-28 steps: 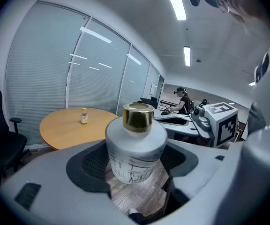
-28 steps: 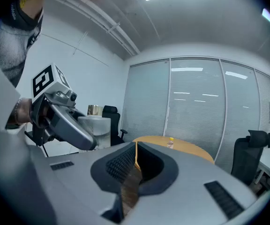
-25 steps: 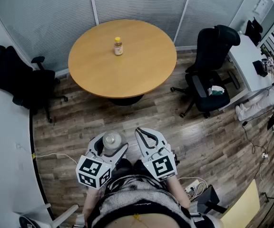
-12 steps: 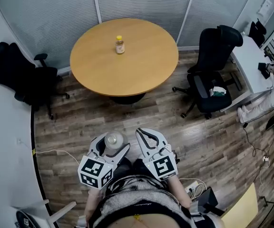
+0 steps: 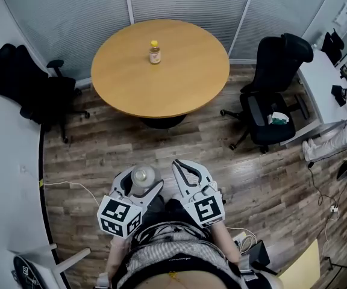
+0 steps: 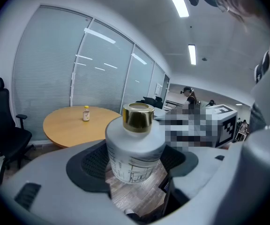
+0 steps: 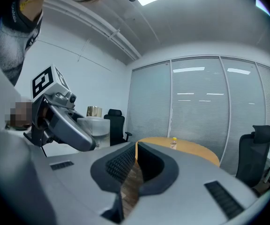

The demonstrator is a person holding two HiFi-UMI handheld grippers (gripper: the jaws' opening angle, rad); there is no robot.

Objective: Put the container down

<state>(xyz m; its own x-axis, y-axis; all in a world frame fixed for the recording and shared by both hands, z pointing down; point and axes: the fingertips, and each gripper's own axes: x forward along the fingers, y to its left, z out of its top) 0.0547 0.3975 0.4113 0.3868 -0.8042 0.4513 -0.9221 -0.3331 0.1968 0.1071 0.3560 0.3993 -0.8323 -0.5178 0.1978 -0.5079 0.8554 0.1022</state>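
As the left hand-held gripper point(image 5: 138, 182) clamps it, the container point(image 6: 134, 149) stands upright.

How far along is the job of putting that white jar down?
Picked up already: the left gripper is shut on the white container. In hand: it is held over the wooden floor, short of the round table. Left: setting it down and letting go. The right gripper is shut and empty.
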